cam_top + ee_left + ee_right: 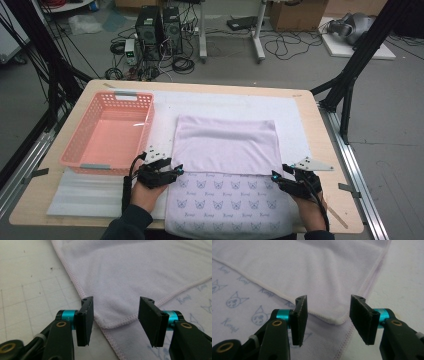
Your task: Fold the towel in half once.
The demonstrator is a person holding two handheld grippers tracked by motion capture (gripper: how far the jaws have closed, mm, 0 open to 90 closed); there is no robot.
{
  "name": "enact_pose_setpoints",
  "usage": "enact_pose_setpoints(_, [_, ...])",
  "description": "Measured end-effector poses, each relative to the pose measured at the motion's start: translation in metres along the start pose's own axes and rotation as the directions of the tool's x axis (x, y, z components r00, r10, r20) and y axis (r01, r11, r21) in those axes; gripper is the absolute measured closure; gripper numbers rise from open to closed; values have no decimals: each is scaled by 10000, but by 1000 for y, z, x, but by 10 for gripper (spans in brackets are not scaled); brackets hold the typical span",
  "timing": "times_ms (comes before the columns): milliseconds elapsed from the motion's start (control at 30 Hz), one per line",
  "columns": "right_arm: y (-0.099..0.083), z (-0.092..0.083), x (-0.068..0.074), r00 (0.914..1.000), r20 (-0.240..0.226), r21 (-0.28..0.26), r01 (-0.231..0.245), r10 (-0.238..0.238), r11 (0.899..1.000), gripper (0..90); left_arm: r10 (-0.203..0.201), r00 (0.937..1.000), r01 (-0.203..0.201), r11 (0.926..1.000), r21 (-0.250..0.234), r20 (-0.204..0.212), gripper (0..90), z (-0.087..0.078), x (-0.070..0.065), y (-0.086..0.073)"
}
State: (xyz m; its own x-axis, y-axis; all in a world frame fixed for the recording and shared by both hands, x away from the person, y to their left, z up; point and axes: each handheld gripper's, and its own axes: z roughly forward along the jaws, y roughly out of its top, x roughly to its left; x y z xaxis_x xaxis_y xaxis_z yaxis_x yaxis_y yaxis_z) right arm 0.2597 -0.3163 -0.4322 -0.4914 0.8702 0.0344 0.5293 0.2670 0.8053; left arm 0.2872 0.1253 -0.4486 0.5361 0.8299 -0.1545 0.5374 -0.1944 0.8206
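Left claw: jaws wide apart, holding nothing, poised at the left corner of the towel's folded-over flap; its own view shows that stitched corner lying between the two pads, untouched.
Basket: pink, slotted walls, on the desk's left half, just left of the towel and beyond the left claw.
Mat: white, gridded, spread under basket and towel.
Towel: pale lilac, at desk centre; far half folded toward the person, plain side up, its hem crossing the printed near half, which shows small cat-face motifs.
Right claw: jaws wide apart, empty, at the flap's right corner; its own view shows the corner between the pads, not gripped.
Desk: light wood, rounded corners.
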Motion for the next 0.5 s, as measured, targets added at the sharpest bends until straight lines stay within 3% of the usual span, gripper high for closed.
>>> enact_pose_setpoints(67, [0,3,1,9999,11,156,100,-101,9998,498,-2,10000,2,10000,29,-28,482,0,2,-1])
enact_pose_setpoints(133, [0,6,0,9998,-16,276,204,-203,9994,516,148,9999,-148,9999,54,-70,570,0,3,-2])
enact_pose_setpoints(267, [0,14,1,9985,95,544,528,-534,9971,587,89,9997,-85,9998,200,-212,664,1,3,-2])
enact_pose_setpoints(367, [-4,23,0,9981,-48,815,621,-619,9947,678,12,9995,-2,9995,307,-315,758,2,4,-3])
enact_pose_setpoints(433, [-3,23,-2,9979,-31,750,653,-652,9950,798,49,9994,-38,9996,297,-357,832,1,4,-2])
enact_pose_setpoints(500, [-2,23,-4,9976,-52,746,687,-685,9948,832,195,9992,-185,9994,276,-353,869,0,5,-2])
